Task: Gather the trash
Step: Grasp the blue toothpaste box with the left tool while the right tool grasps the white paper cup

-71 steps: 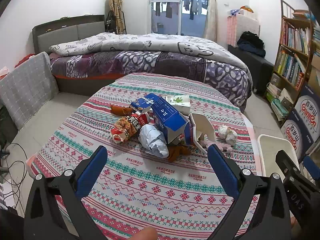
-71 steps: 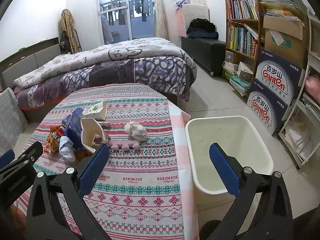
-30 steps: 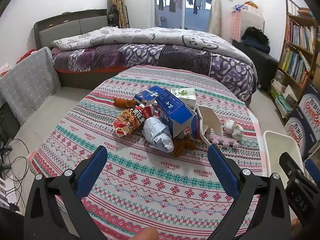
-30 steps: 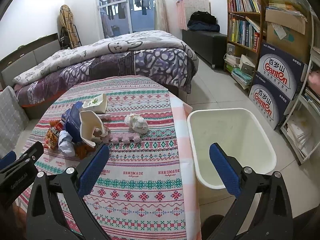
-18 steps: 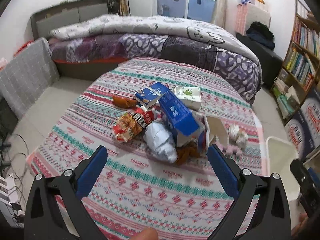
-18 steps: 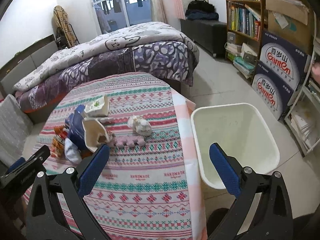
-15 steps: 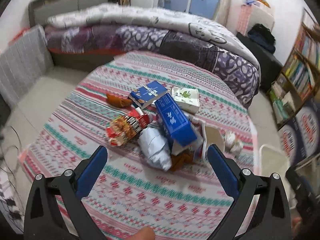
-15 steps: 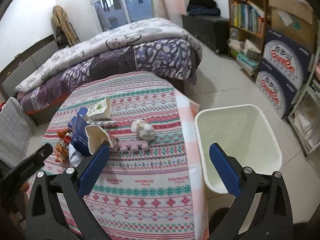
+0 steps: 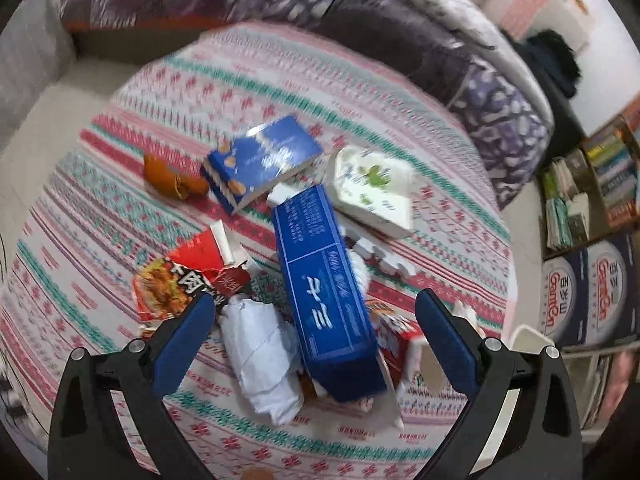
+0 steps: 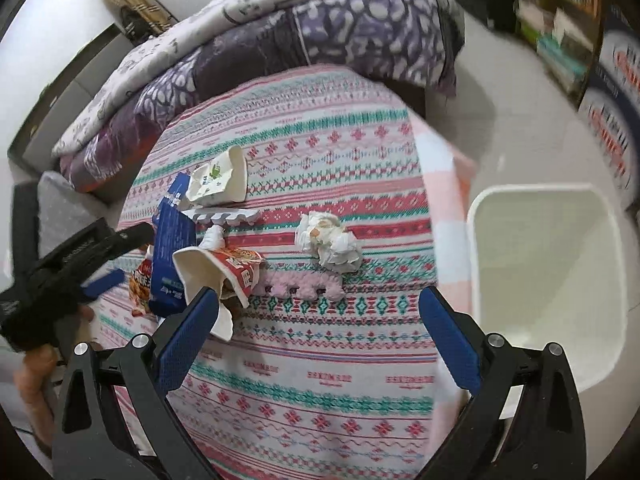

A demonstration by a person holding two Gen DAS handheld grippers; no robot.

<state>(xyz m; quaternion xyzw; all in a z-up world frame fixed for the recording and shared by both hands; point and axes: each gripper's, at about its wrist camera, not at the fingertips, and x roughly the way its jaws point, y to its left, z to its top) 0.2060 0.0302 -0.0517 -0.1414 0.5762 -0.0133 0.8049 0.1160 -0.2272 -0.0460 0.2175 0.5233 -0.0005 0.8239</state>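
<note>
A pile of trash lies on the round patterned table (image 9: 168, 88): a long blue carton (image 9: 324, 292), a second blue box (image 9: 260, 160), a crumpled white wrapper (image 9: 262, 356), a red snack bag (image 9: 176, 292), a white-green carton (image 9: 372, 192). My left gripper (image 9: 312, 332) is open and empty, above the carton and wrapper. My right gripper (image 10: 320, 320) is open and empty above the table (image 10: 320, 400), near a pink foam strip (image 10: 300, 286), a crumpled tissue (image 10: 330, 242) and a red-white cup (image 10: 212, 274). The left gripper also shows in the right wrist view (image 10: 72, 256).
A white bin (image 10: 548, 276) stands on the floor right of the table; its rim shows in the left wrist view (image 9: 528, 340). A bed with a purple quilt (image 10: 320, 28) lies beyond the table. Bookshelves and printed cartons (image 9: 588, 272) stand at the right.
Both grippers have moved forward and tilted down over the table. The trash pile now sits between the left gripper's fingers. Both stay open.
</note>
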